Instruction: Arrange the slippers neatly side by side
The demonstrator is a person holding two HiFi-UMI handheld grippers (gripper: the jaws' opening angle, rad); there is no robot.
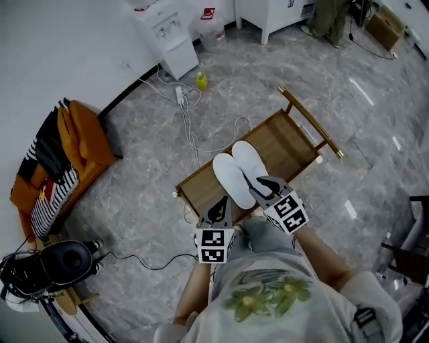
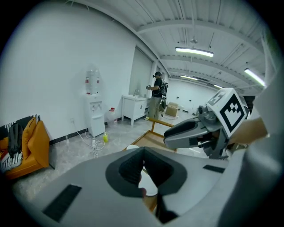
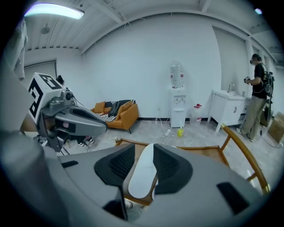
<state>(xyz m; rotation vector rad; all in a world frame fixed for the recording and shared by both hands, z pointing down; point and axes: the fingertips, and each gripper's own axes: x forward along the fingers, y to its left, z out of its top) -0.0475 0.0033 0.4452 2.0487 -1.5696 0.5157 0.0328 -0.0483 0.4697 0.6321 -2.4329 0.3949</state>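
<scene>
Two white slippers lie side by side, toes away from me, on a low wooden rack [image 1: 295, 144]: the left slipper [image 1: 231, 179] and the right slipper [image 1: 251, 161]. My right gripper [image 1: 259, 183] is at the right slipper's heel. In the right gripper view that slipper [image 3: 141, 176] fills the gap between the pads of the right gripper [image 3: 143, 145], which press on its sides. My left gripper [image 1: 220, 209] sits just behind the left slipper's heel. Its fingertips meet, and the left gripper [image 2: 143, 153] shows a piece of white slipper [image 2: 148, 182] beyond them.
An orange sofa [image 1: 80, 144] with striped cloth stands at the left. A water dispenser [image 1: 167, 33], a yellow bottle [image 1: 201, 81] and loose cables [image 1: 184, 114] lie beyond the rack. A black bag [image 1: 53, 264] sits lower left. A person [image 2: 156, 95] stands far off by a white cabinet [image 1: 275, 13].
</scene>
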